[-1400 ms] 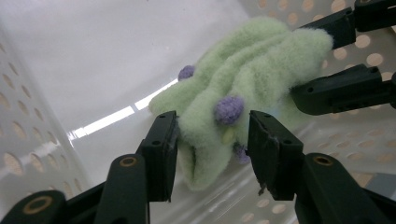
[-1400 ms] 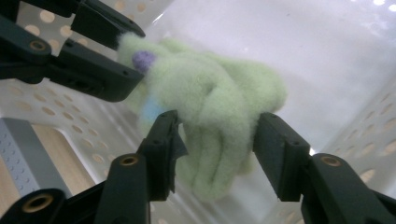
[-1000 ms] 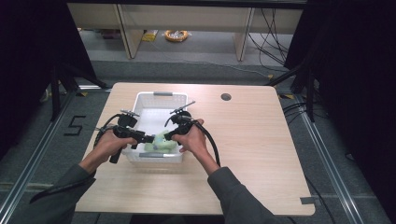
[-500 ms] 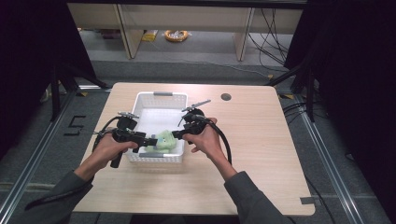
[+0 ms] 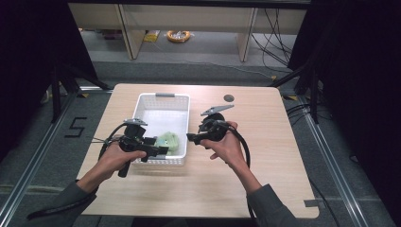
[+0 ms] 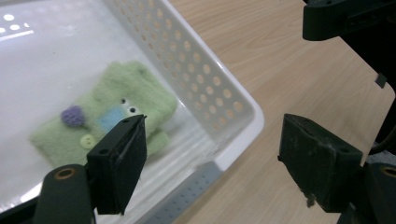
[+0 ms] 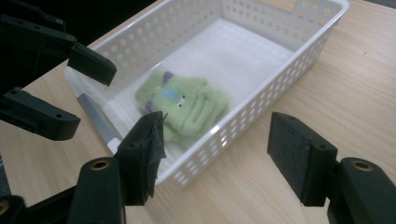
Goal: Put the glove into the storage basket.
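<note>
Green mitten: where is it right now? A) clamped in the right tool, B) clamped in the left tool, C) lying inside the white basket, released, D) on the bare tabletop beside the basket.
C: the green mitten lies flat on the floor of the white basket, and both the left tool and the right tool stand open with nothing between their pads.

The basket (image 5: 163, 99) walls ring the green mitten (image 5: 169, 140) at frame centre; bare bench (image 5: 265, 142) lies open to the right.
</note>
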Tool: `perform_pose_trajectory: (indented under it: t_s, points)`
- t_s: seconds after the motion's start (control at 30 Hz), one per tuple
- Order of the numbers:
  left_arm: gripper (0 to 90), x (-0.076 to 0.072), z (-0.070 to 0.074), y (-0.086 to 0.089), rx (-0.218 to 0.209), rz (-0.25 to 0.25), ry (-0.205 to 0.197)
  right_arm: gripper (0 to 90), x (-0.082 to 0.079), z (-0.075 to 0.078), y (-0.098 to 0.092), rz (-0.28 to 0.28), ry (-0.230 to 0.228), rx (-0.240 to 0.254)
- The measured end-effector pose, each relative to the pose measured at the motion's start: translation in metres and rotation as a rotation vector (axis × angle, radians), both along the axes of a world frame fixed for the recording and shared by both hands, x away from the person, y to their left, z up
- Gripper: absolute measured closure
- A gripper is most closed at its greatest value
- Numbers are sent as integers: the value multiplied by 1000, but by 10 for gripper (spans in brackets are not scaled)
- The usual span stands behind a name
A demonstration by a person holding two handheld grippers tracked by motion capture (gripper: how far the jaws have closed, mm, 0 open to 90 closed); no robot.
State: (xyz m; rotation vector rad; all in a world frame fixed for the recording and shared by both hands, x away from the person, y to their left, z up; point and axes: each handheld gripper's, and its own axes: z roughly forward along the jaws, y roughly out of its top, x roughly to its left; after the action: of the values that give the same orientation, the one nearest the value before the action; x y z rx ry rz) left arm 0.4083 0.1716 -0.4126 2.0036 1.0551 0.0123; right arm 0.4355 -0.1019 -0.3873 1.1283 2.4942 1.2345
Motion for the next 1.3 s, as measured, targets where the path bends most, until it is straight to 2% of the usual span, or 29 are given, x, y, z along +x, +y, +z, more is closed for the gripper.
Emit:
perform_pose_trajectory:
  t_s: [0.1, 0.13, 0.17, 0.27, 0.33, 0.37, 0.4, 0.43, 0.47, 0.53, 0.57, 0.63, 0.67, 0.7, 0.73, 0.77, 0.83, 0.87, 0.9, 0.93, 1.07, 1.1, 1.13, 1.2, 1.23, 1.27, 1.3]
  points:
    - [196, -5, 0, -6, -12, -12, -1, 366, -5, 0, -7, -6, 5, 3]
    - [194, -7, 1, -8, -15, -13, -3, 364, -8, 0, -9, -17, 28, 8]
    - [192, -8, 1, -9, -17, -21, -6, 363, -7, -1, -12, 3, -2, 7]
    - [188, -13, 3, -14, -23, -35, -12, 359, -11, -1, -18, -5, 0, 13]
    - [189, -16, 4, -17, -24, -49, -21, 356, -13, -2, -23, 5, -14, 21]
    - [191, -18, 4, -18, -24, -54, -23, 356, -15, -2, -24, -4, 1, 31]
    - [196, -19, 4, -20, -24, -63, -22, 355, -16, -2, -26, -1, -10, 28]
    - [197, -21, 4, -21, -27, -63, -28, 355, -18, -2, -27, -4, -1, 34]
    - [197, -23, 5, -22, -26, -69, -28, 355, -19, -2, -29, 2, -18, 30]
    - [197, -26, 6, -25, -33, -73, -35, 350, -24, -1, -32, -22, -39, 11]
    - [197, -28, 7, -27, -34, -79, -35, 350, -26, 0, -33, -14, -29, 12]
    - [197, -31, 7, -29, -30, -89, -46, 350, -29, 0, -36, -10, -45, 18]
    - [196, -34, 7, -31, -37, -90, -52, 349, -32, 1, -37, -13, -38, 24]
    - [196, -35, 7, -32, -41, -99, -49, 348, -33, 0, -39, -3, -66, 16]
    - [196, -38, 6, -34, -44, -99, -55, 345, -35, 0, -39, -12, -70, 22]
    - [196, -39, 6, -34, -44, -108, -52, 343, -37, 1, -42, 4, -61, 19]
    - [195, -43, 3, -37, -57, -119, -52, 340, -40, 0, -44, 11, -74, 34]
    - [194, -46, 3, -39, -61, -120, -48, 338, -43, 0, -46, 6, -73, 25]
    - [193, -48, 2, -40, -69, -126, -48, 338, -46, 0, -46, 2, -59, 36]
    - [193, -49, 2, -41, -85, -131, -34, 337, -47, -1, -48, 7, -74, 44]
    - [186, -56, 0, -46, -97, -147, -41, 334, -55, -7, -55, 5, -94, 43]
    - [186, -57, 0, -47, -99, -153, -45, 334, -55, -7, -55, 5, -94, 43]
    - [184, -58, -1, -48, -106, -154, -42, 334, -58, -7, -56, -9, -70, 58]
    - [184, -61, -2, -51, -86, -164, -65, 333, -60, -11, -59, 0, -76, 65]
    - [185, -62, -3, -51, -83, -163, -64, 332, -61, -12, -60, 3, -79, 61]
    - [185, -62, -4, -52, -83, -167, -67, 332, -64, -12, -61, -6, -61, 66]
    - [185, -63, -6, -53, -79, -168, -68, 332, -65, -14, -62, -2, -71, 72]
